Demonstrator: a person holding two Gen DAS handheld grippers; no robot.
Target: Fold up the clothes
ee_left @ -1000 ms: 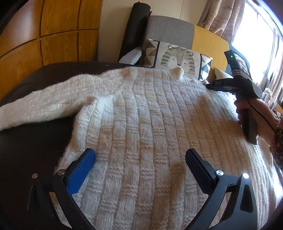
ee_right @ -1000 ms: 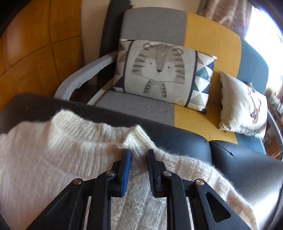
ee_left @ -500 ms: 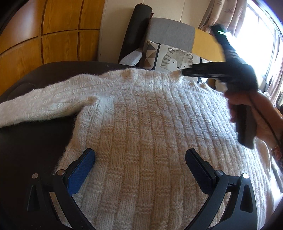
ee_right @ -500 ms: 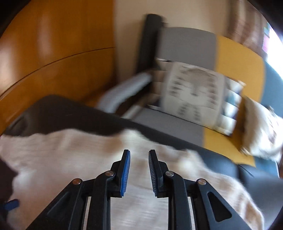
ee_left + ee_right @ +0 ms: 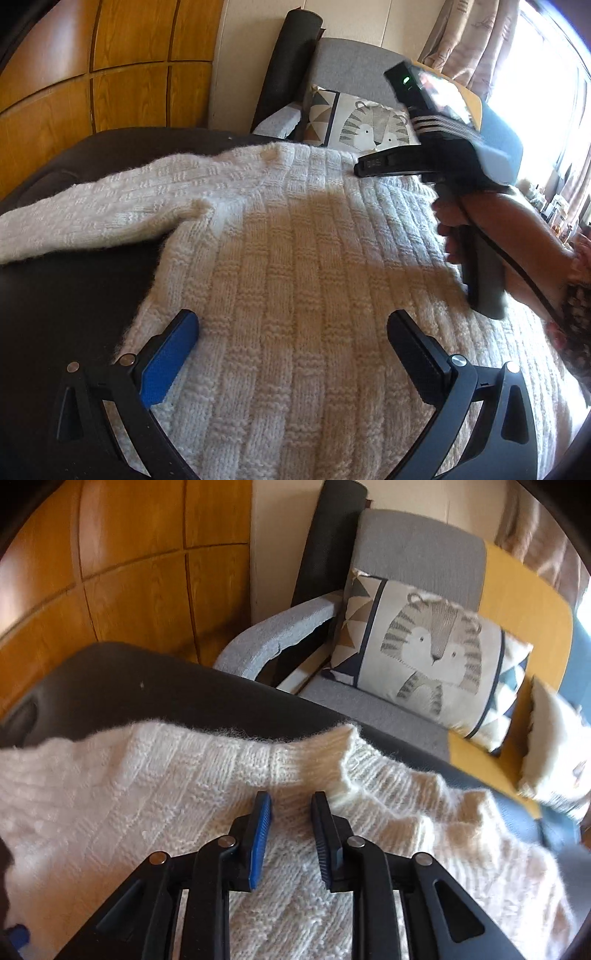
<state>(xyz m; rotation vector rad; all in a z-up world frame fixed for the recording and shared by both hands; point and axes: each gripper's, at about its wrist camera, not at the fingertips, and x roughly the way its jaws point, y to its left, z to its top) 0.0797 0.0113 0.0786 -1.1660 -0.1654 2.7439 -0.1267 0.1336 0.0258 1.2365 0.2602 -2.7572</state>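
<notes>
A cream knitted sweater [image 5: 295,266] lies spread flat on a dark table [image 5: 66,302], one sleeve [image 5: 85,221] stretched to the left. My left gripper [image 5: 291,332] is wide open and empty, low over the sweater's near hem. My right gripper [image 5: 291,805] hovers over the sweater [image 5: 147,797] just behind its collar [image 5: 306,753], jaws a small gap apart and holding nothing. In the left wrist view the right gripper [image 5: 373,166] points left over the collar area, held by a hand.
A grey and yellow armchair [image 5: 417,554] with a tiger cushion [image 5: 428,653] stands behind the table. A second pale cushion [image 5: 550,746] lies to its right. Wooden wall panels [image 5: 92,81] are at the left, curtains and a bright window [image 5: 535,55] at the right.
My right gripper swung left from the sweater's right shoulder to the collar, jaws at the same narrow gap. My left gripper stayed open over the hem.
</notes>
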